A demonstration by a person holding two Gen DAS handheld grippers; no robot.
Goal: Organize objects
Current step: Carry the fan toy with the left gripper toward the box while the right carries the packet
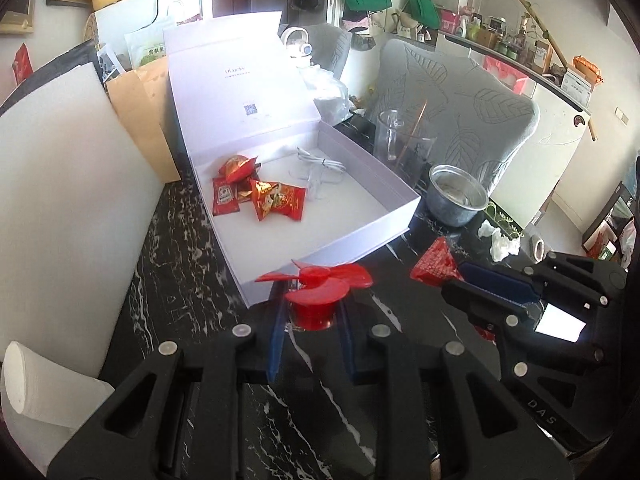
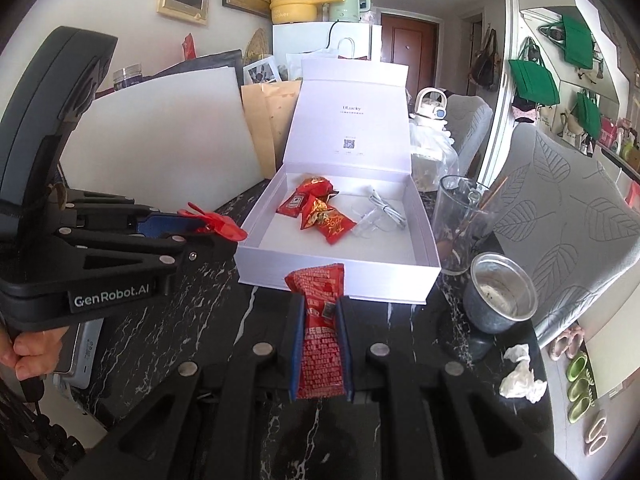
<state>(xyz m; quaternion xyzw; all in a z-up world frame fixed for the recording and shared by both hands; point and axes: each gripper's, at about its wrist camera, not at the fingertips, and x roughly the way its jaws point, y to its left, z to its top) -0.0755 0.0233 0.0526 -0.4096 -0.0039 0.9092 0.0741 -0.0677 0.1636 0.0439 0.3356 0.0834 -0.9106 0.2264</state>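
Note:
My left gripper (image 1: 311, 314) is shut on a small red fan (image 1: 316, 282), its blades spread above the blue pads, just in front of the near corner of the open white box (image 1: 340, 248). In the right wrist view my right gripper (image 2: 320, 320) is shut on a red snack packet (image 2: 320, 320) that stands up between its pads, before the white box (image 2: 336, 284). Inside the box lie red packets (image 1: 260, 194) and a coiled white cable (image 1: 320, 168). Each gripper shows in the other's view: the right gripper (image 1: 460, 276) with its packet, the left gripper (image 2: 200, 226) with the fan.
A metal cup (image 2: 500, 296), a clear glass jug (image 2: 464, 220) and crumpled tissue (image 2: 520, 376) stand right of the box on the dark marble table (image 2: 200, 320). A white board (image 1: 60, 208), brown envelopes (image 1: 140, 112) and a paper roll (image 1: 36, 388) are at the left. A leaf-patterned chair (image 1: 460, 100) is behind.

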